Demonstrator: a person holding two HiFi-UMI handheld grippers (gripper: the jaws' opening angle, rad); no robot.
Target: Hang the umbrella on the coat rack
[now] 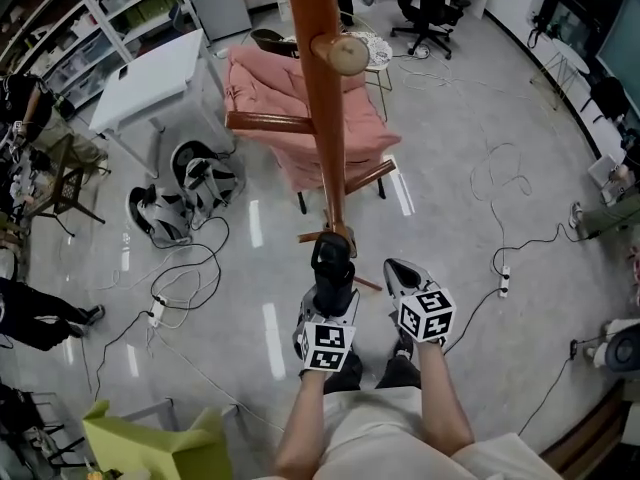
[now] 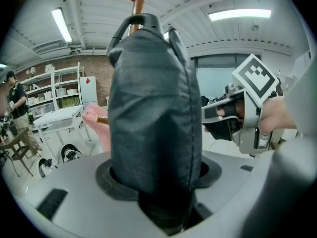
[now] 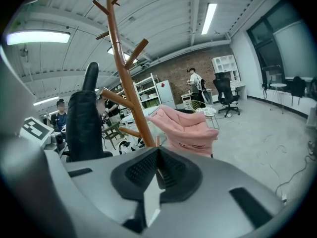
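We meet the coat rack (image 1: pixel 324 118) pole straight ahead, a peg (image 1: pixel 346 53) jutting out at its right. The pink armchair (image 1: pixel 262 90) crowds behind it. The floor (image 1: pixel 455 133) to the right lies open.

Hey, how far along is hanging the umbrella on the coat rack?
Done: the folded umbrella is picked up, clamped upright in the left gripper. In hand: it is held close in front of the coat rack, low beside the pole. The right gripper is shut and empty. Left: lift the umbrella to one of the pegs, which look bare, and hook it on.
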